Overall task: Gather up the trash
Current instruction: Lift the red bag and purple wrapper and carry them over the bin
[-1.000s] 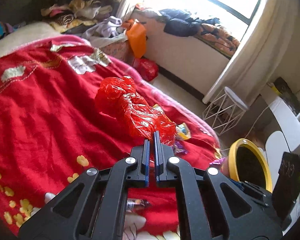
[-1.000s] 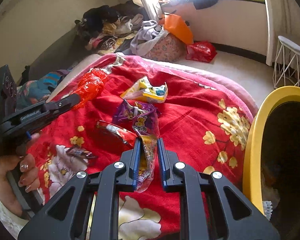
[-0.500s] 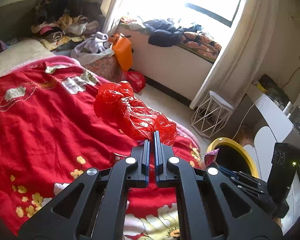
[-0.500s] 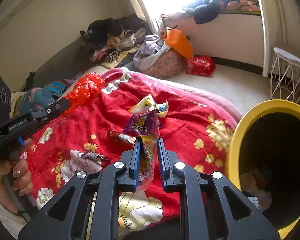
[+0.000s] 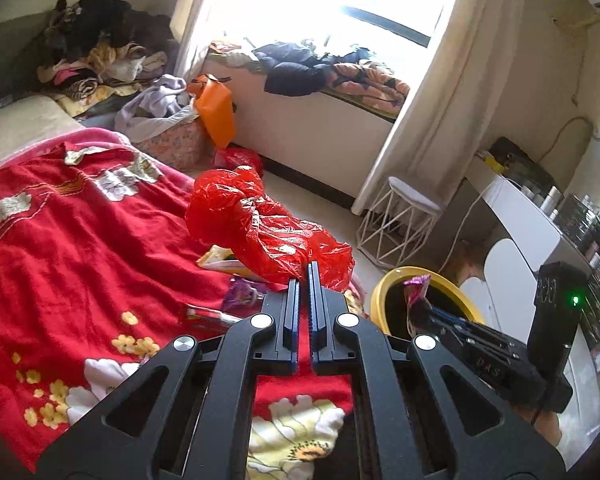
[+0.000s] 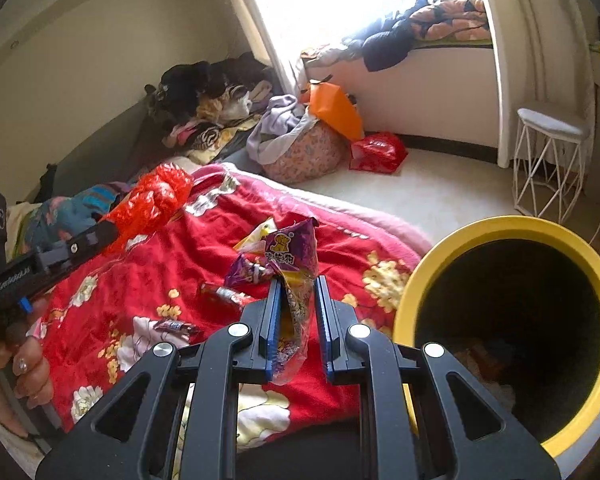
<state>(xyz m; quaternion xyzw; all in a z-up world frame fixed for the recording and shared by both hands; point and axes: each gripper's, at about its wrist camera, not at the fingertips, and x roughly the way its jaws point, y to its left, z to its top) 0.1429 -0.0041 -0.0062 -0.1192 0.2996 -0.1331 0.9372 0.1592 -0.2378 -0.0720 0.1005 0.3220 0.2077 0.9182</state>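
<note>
My left gripper (image 5: 303,270) is shut on a crumpled red plastic bag (image 5: 256,224) and holds it above the red blanket (image 5: 72,248). The bag also shows in the right wrist view (image 6: 152,200). My right gripper (image 6: 297,284) is shut on a purple snack wrapper (image 6: 294,256) and holds it beside the yellow-rimmed trash bin (image 6: 512,228). The bin also shows in the left wrist view (image 5: 384,286), with the wrapper (image 5: 414,290) over its rim. Other wrappers lie on the blanket: a yellow one (image 6: 256,236), a purple one (image 6: 248,272), a red one (image 6: 224,292) and a small one (image 6: 176,326).
A white wire stool (image 6: 548,160) stands on the floor by the curtain. A red bag (image 6: 376,152), an orange bag (image 6: 336,110) and a laundry basket (image 6: 300,148) sit near the window bench. Clothes are piled at the bed's far side. A white desk (image 5: 532,220) is at the right.
Both grippers have risen and swung right toward the bin. The purple wrapper has been lifted off the blanket and now sits at the bin's rim. The red bag stays gripped.
</note>
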